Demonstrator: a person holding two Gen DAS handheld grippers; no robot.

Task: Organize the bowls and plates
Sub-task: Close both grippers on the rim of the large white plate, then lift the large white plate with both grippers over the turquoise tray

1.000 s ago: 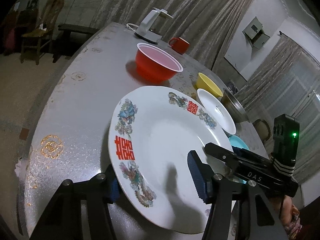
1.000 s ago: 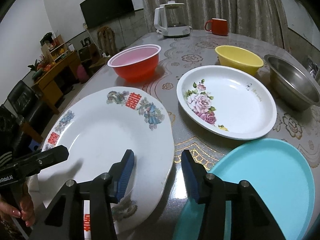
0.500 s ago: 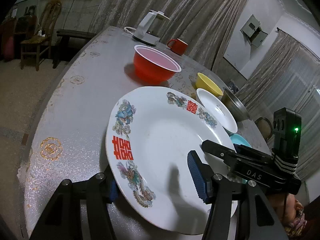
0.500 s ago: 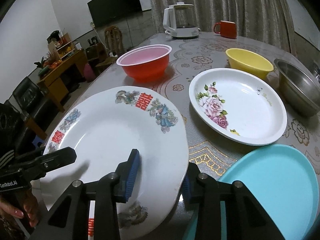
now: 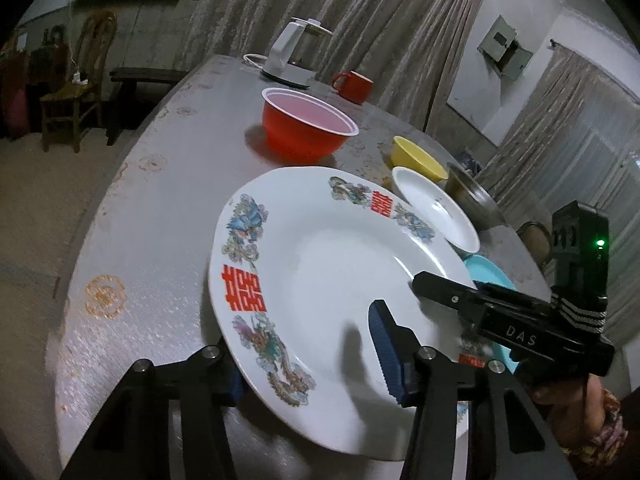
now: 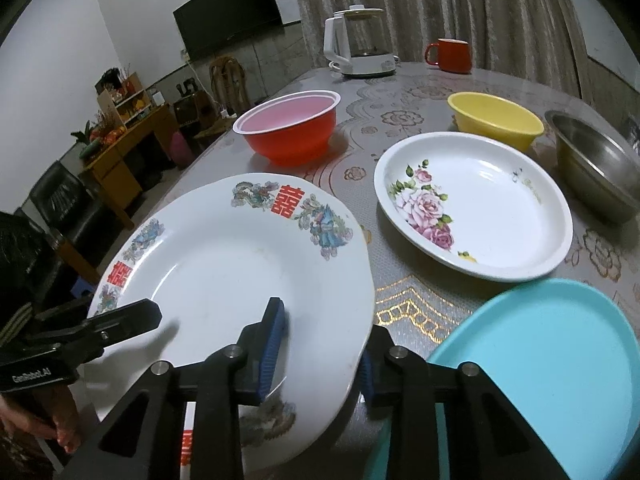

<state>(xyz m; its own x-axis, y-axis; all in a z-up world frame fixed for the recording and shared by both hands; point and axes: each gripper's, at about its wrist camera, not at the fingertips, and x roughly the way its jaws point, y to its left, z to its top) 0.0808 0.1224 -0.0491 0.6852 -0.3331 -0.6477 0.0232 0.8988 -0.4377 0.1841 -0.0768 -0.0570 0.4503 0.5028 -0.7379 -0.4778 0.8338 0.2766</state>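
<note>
A large white plate with red characters and dragon motifs (image 5: 320, 280) (image 6: 224, 276) is held tilted above the table. My left gripper (image 5: 308, 364) straddles its near left rim, one pad under and one over. My right gripper (image 6: 320, 352) straddles its right rim the same way. Whether either pair of pads presses the plate I cannot tell. A white rose plate (image 6: 476, 208), a turquoise plate (image 6: 536, 368), a red bowl (image 6: 292, 128), a yellow bowl (image 6: 492, 118) and a steel bowl (image 6: 596, 168) rest on the table.
A white kettle (image 6: 360, 48) and a red mug (image 6: 450, 56) stand at the table's far side. The round table has a patterned cover (image 6: 416, 304). Its edge (image 5: 96, 208) curves along the left. A chair (image 5: 76, 88) stands beyond it.
My right gripper has slid onto the large plate's right rim, its fingers now either side of it. The plate has lifted and tilted slightly. My left gripper keeps its place on the rim.
</note>
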